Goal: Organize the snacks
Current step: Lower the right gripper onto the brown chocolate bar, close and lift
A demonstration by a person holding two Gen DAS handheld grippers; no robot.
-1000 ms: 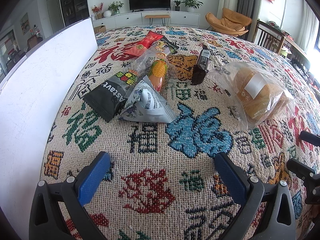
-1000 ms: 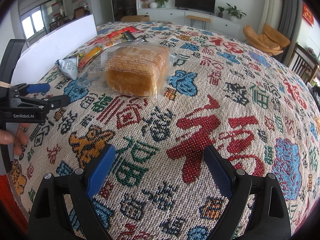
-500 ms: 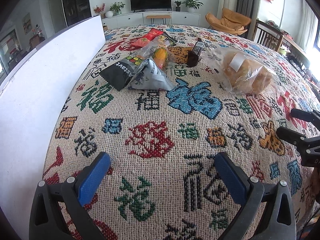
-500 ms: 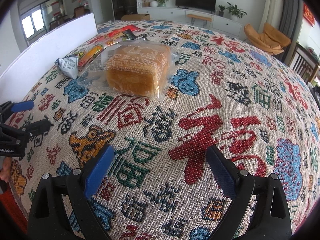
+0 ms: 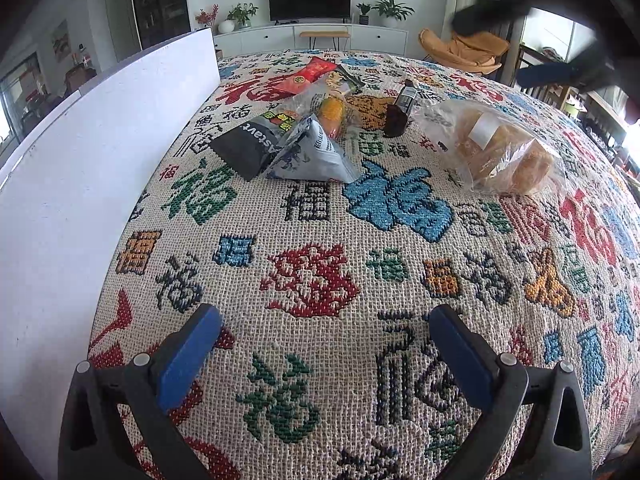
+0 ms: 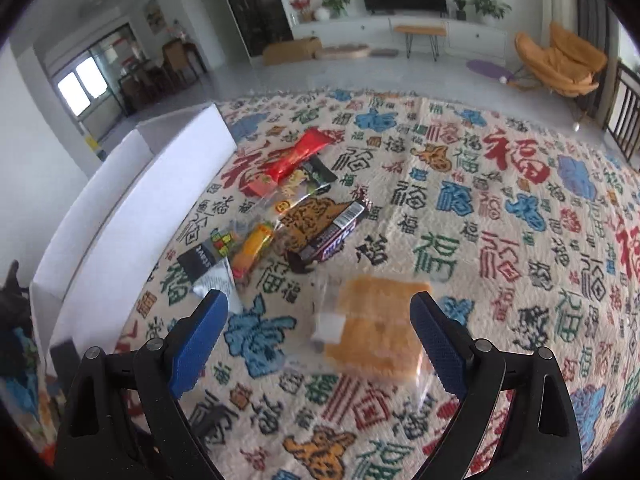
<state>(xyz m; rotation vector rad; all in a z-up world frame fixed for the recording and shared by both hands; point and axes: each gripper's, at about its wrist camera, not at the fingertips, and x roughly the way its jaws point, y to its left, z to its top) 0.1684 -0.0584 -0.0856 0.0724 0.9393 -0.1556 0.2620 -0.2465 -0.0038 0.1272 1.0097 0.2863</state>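
Spread across a woven tablecloth (image 5: 312,280) patterned with characters: a heap of snacks beside a white box (image 6: 132,196), namely a red packet (image 6: 298,154), a black pouch (image 5: 250,148), a grey-white pouch (image 5: 310,154), an orange-filled clear bag (image 6: 254,250) and a dark bar (image 6: 332,236). Just right of the heap, set apart, bagged bread (image 5: 500,152). Left gripper (image 5: 326,350) low over bare cloth, jaws spread wide, holding nothing. Right gripper (image 6: 318,334) likewise released and empty, now lifted high above the bread, up from its low spot half a second ago; seen blurred at top right from the left wrist view. Nothing between either gripper and the snacks.
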